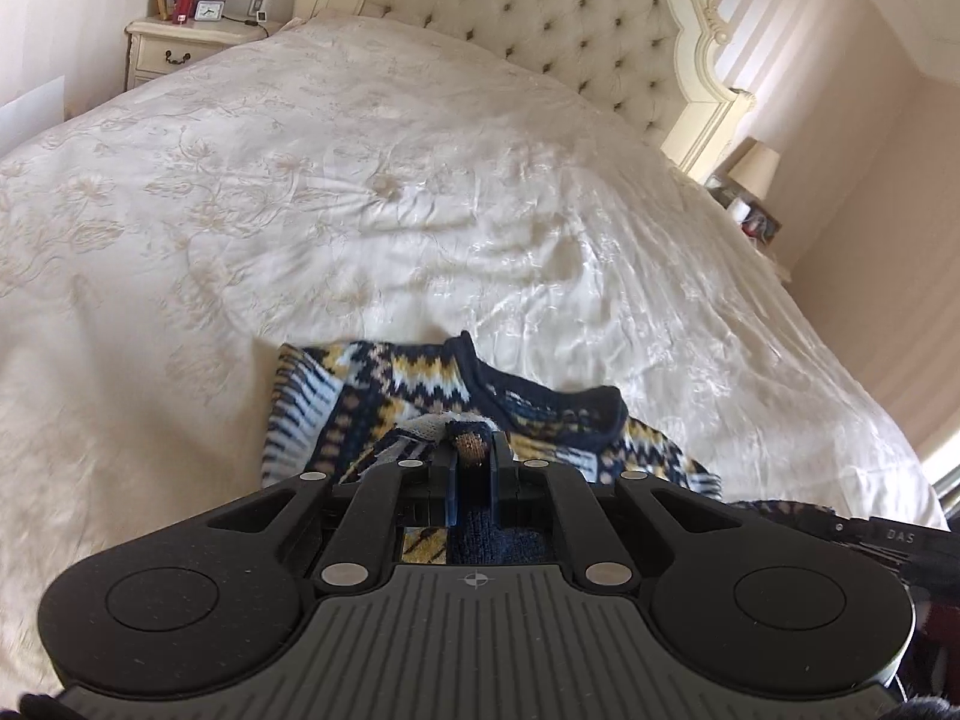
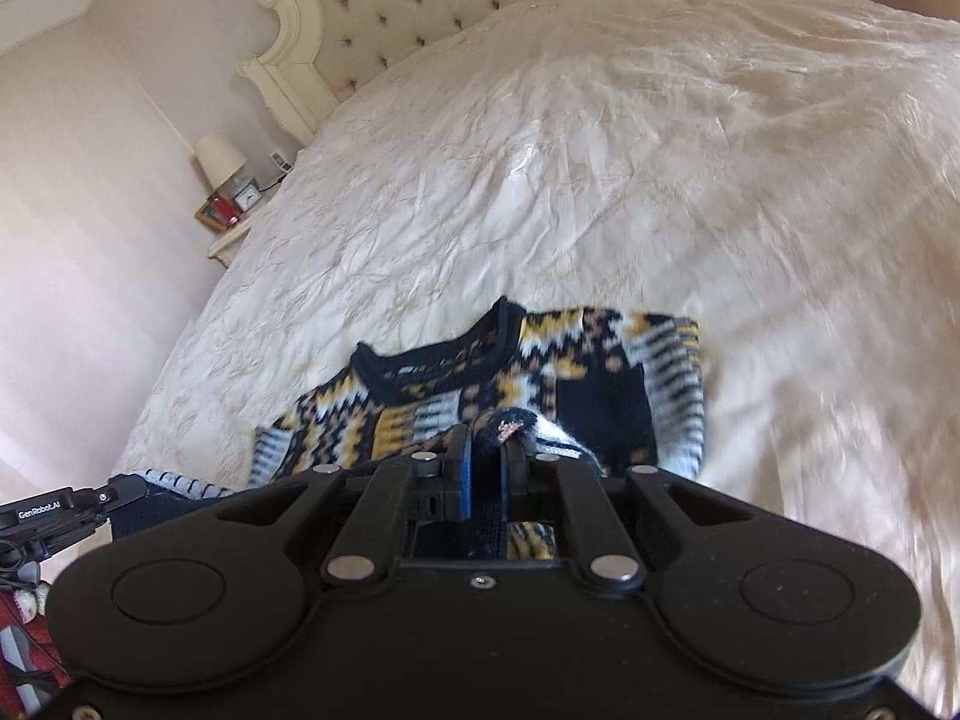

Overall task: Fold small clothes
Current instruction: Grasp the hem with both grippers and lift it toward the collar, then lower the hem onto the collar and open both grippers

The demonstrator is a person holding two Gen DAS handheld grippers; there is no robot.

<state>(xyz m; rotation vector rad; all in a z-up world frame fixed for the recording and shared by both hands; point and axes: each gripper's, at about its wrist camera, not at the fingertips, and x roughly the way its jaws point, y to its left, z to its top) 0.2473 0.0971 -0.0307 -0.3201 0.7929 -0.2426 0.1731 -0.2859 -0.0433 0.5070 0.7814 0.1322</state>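
Left wrist view: a cream bedspread (image 1: 420,210) fills the frame, headboard (image 1: 516,12) upper centre. Our patterned jumper (image 1: 384,396) lies lower centre, partly folded, we judge. Our left gripper (image 1: 471,450) and right gripper (image 2: 489,450) each pinch its knit edge, jaws nearly closed.

The left gripper (image 1: 471,450) has its jaws pinched on a fold of the patterned sweater (image 1: 420,396), which lies on the cream bed (image 1: 360,210) below a tufted headboard (image 1: 528,6).
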